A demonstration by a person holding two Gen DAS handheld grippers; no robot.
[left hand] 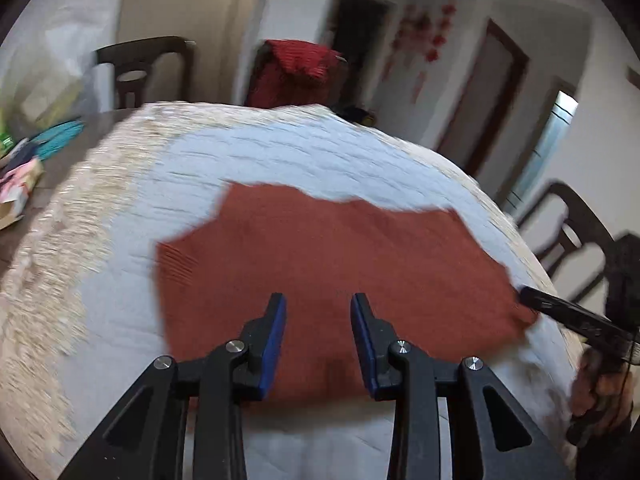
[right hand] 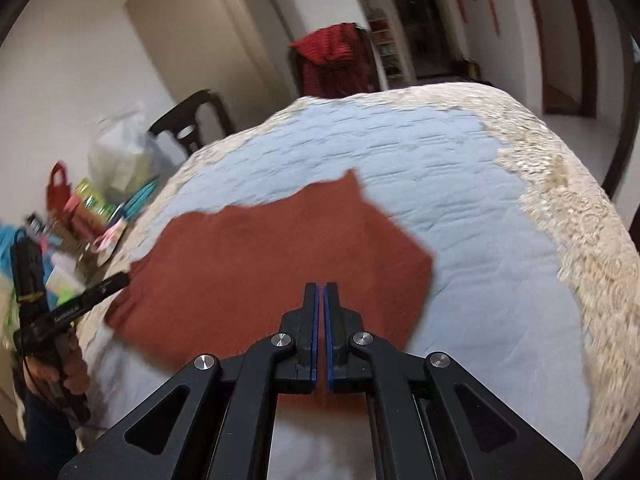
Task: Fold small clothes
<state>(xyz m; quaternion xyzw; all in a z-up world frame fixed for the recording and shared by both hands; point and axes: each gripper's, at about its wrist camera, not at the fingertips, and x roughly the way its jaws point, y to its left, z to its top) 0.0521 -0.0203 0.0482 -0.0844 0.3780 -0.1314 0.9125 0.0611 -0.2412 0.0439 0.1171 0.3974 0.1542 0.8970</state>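
A rust-red knitted garment [left hand: 328, 256] lies spread flat on the light blue quilted cloth [left hand: 280, 152] of the table. My left gripper [left hand: 318, 300] is open and empty, held just above the garment's near part. My right gripper [right hand: 321, 290] is shut with nothing between its pads, above the garment [right hand: 260, 264] near its front edge. The right gripper's tip also shows in the left wrist view [left hand: 528, 296] at the garment's right edge. The left gripper's tip shows in the right wrist view [right hand: 120, 280] at the garment's left edge.
The cloth has a cream lace border [right hand: 580, 216]. Bags and packets [right hand: 92, 200] crowd the table's left side. Dark wooden chairs [left hand: 140, 68] stand around the table, one draped with a red garment [left hand: 296, 72]. A chair [left hand: 568, 232] stands at the right.
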